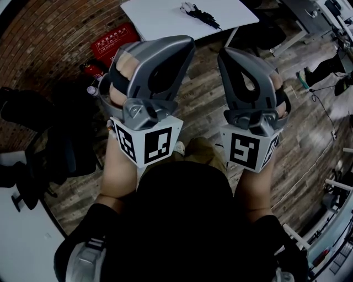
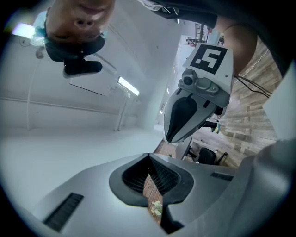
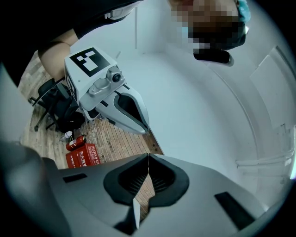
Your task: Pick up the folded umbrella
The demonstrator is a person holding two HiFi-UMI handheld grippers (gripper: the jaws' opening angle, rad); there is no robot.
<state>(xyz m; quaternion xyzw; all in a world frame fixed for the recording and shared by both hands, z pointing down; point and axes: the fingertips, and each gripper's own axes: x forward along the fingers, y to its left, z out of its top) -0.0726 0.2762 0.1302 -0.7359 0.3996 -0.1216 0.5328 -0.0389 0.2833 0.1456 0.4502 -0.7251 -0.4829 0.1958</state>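
While the folded umbrella (image 1: 201, 15) lies well ahead, left gripper (image 1: 187, 44) and right gripper (image 1: 225, 55) are closed, empty.

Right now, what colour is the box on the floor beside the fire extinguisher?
Red; the box shows best in the right gripper view.

See only part of white tabletop (image 1: 165, 19) in head view, cut off by top edge. Cannot resolve detail of folded umbrella (image 1: 201, 15) on it: small, dark. Find red box (image 1: 113, 39) partly hidden behind left tool (image 1: 186, 45); cannot read its print, too small. Lose floor (image 1: 204, 118) lower down behind person's dark torso (image 1: 182, 220).
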